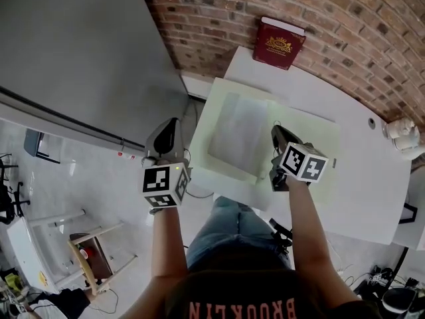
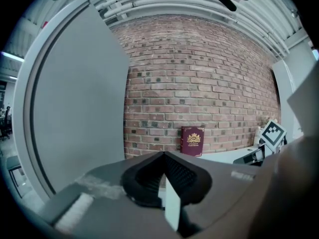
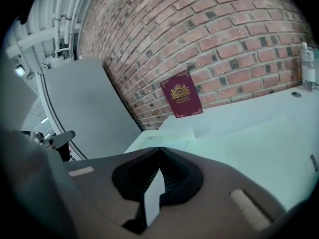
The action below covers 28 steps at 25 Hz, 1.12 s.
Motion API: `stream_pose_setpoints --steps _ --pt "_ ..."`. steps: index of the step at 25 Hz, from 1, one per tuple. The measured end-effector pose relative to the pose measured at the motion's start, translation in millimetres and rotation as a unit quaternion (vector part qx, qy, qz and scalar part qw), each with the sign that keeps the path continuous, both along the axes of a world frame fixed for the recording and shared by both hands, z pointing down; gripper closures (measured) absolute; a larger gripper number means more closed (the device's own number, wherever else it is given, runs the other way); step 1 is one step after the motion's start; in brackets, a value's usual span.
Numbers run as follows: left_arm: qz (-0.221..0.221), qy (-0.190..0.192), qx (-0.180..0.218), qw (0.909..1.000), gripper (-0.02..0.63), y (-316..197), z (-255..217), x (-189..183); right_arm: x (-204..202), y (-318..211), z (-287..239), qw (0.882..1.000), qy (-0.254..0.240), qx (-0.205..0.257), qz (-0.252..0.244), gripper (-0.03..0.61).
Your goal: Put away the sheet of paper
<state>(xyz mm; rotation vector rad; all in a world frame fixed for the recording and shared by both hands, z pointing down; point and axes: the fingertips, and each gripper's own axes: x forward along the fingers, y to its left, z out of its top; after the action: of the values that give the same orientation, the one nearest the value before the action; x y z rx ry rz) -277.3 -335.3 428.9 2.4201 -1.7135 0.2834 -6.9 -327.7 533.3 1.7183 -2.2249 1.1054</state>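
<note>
The sheet of paper (image 1: 238, 128) lies flat on a pale green folder (image 1: 312, 138), which lies open on the white table (image 1: 372, 178). My right gripper (image 1: 277, 130) hovers over the folder just right of the sheet. Its jaws are shut tip to tip with nothing between them (image 3: 159, 149). My left gripper (image 1: 169, 126) is off the table's left edge, above the floor. It is also shut and empty (image 2: 163, 153). The right gripper view shows the folder (image 3: 244, 143) spread ahead, with the sheet (image 3: 167, 136) near its far left.
A dark red book (image 1: 277, 42) leans upright against the brick wall at the table's far edge. A white bottle (image 1: 402, 133) stands at the table's right end. A large grey panel (image 1: 73, 45) stands to the left. A chair (image 1: 93, 258) and clutter are on the floor below left.
</note>
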Motion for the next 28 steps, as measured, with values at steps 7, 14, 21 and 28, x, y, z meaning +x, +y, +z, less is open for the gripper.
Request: stream_pose_setpoints --steps 7,14,21,28 --pt "-0.010 0.005 0.017 0.9998 0.614 23.8 -19.5 18.3 2.5 17.1 -43.6 0.997 0.029 0.055 -0.050 0.577" --pt "-0.013 -0.006 0.056 0.9984 0.614 39.3 -57.0 33.9 12.9 32.0 -115.3 0.984 0.067 0.155 -0.056 0.578" --pt "-0.005 -0.007 0.102 0.9947 0.614 43.4 -104.7 47.8 24.1 43.0 -195.5 0.954 0.155 0.251 -0.048 0.578" --pt "0.009 -0.004 0.141 0.9900 0.614 50.1 -153.1 66.0 38.1 57.0 -257.2 0.938 0.165 0.303 -0.032 0.578"
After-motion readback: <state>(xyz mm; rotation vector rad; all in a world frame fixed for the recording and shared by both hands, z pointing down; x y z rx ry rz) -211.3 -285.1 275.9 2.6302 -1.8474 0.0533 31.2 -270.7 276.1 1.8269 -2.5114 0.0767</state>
